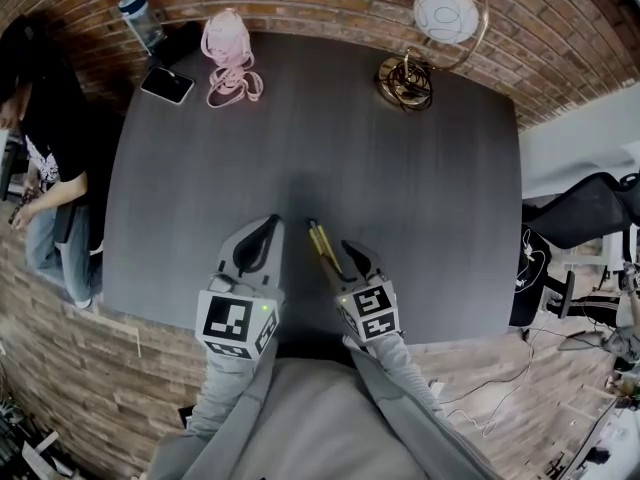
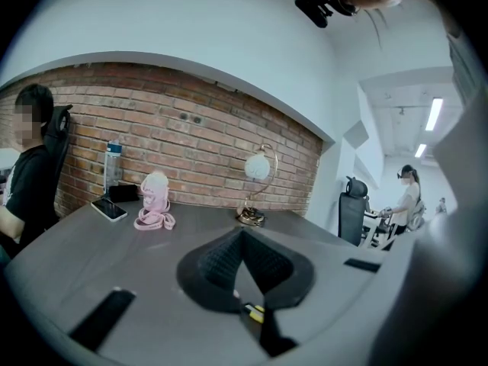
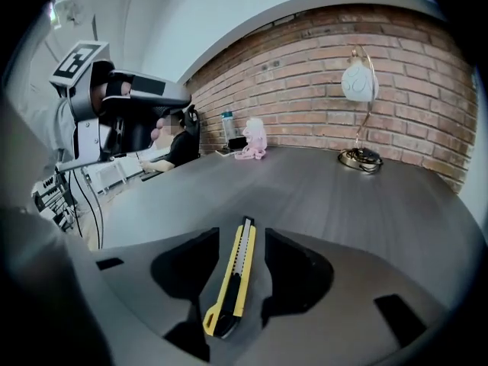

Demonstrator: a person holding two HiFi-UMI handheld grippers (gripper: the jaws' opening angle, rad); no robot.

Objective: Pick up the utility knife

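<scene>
Both grippers sit low at the near edge of the counter. The left gripper has its jaws pinched shut on nothing, while the right gripper tips down with its jaws spread either side of the knife (flat on the counter, neither pad touching it). The knife's back end drops out of sight between the jaw bases, and in the head view only one right jaw is clear.

The right gripper hides the rear of the utility knife in the head view.

One utility knife, one lamp, one phone
</scene>
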